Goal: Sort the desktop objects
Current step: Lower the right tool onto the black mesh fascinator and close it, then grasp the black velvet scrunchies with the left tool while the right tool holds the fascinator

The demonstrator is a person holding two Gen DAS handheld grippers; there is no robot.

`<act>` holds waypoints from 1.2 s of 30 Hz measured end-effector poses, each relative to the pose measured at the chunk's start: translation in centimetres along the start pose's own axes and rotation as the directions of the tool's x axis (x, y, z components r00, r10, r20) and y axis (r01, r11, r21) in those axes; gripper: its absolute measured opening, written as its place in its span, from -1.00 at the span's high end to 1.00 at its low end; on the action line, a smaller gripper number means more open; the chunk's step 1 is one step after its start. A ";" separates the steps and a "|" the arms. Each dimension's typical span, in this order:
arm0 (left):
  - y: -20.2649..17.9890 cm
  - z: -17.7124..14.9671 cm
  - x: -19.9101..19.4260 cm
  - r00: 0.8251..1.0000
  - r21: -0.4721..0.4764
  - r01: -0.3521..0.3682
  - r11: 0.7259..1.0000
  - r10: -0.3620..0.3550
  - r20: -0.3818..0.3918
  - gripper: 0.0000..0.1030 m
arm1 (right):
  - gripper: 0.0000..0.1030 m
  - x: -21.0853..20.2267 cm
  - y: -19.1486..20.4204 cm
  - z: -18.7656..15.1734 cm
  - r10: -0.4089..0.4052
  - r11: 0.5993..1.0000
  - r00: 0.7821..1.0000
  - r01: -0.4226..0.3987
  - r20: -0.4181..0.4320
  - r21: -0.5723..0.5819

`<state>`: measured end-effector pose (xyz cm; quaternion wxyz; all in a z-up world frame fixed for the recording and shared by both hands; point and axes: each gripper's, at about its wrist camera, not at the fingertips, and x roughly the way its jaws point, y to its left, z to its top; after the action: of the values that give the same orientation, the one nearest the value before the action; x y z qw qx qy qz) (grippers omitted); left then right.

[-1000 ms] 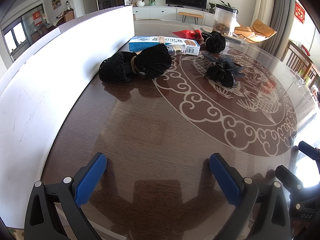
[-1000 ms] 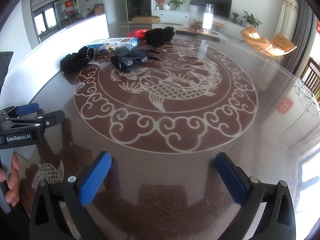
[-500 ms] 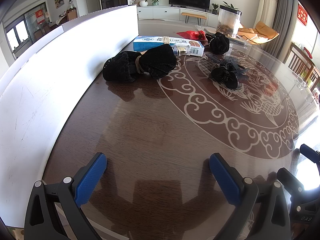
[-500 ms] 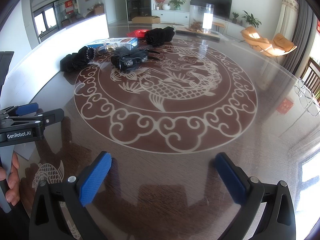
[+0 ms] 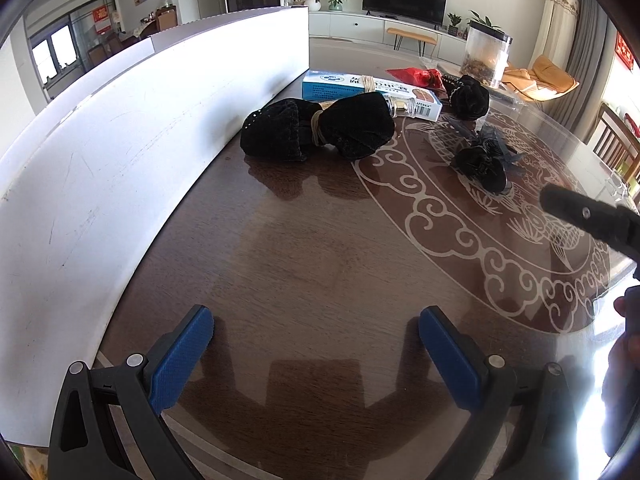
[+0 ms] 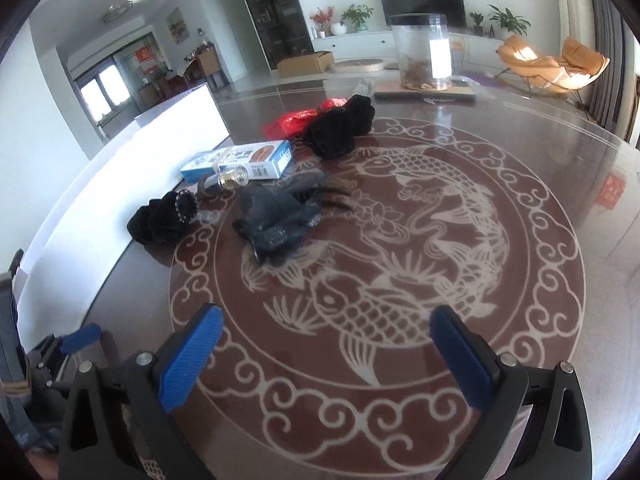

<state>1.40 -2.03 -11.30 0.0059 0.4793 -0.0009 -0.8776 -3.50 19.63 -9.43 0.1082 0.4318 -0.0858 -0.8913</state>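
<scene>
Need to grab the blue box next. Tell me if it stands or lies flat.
Lying flat: the box rests on its broad face on the table, its long side level.

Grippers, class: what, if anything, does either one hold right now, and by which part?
Nothing is held. The left gripper and the right gripper are both open over the table, with only bare tabletop between their fingers.

The blue-and-white box point(image 5: 372, 90) near the tabletop's far edge, beside the white board, bears print. On its end flap, letters that seem to read "APENKA" show in the left wrist view; the rest is too small to read. Characters on the red wall hangings point(image 5: 624, 50) are blurred.
</scene>
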 end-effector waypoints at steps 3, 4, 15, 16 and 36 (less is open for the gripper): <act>0.0 0.0 0.0 1.000 0.000 0.000 1.000 0.000 0.000 -1.00 | -1.00 3.9 0.6 3.5 0.017 1.000 0.999 -0.016 -0.049 0.025; 0.0 0.0 0.0 1.000 0.001 0.001 1.000 -0.001 0.000 -1.00 | -1.00 5.1 0.9 4.2 0.013 1.000 0.998 -0.011 -0.068 0.029; -0.1 0.1 0.1 1.000 0.000 0.001 1.000 -0.001 0.003 -1.00 | -0.85 8.3 4.6 5.4 -0.173 0.971 0.984 0.162 -0.045 -0.177; -0.1 0.1 0.1 1.000 0.000 0.001 1.000 -0.001 0.003 -1.00 | -0.85 8.0 4.3 5.1 -0.166 0.972 0.985 0.157 -0.038 -0.172; -1.2 10.3 6.4 0.991 -0.097 -0.100 0.990 0.091 -0.095 -1.00 | -0.90 -0.4 -0.2 -3.7 -0.145 0.967 0.988 0.131 -0.051 -0.218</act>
<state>-10.78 -0.91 -11.10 0.0723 0.5170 0.0211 -0.8526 -0.35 19.68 -11.43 0.0946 0.4520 0.0448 -0.8858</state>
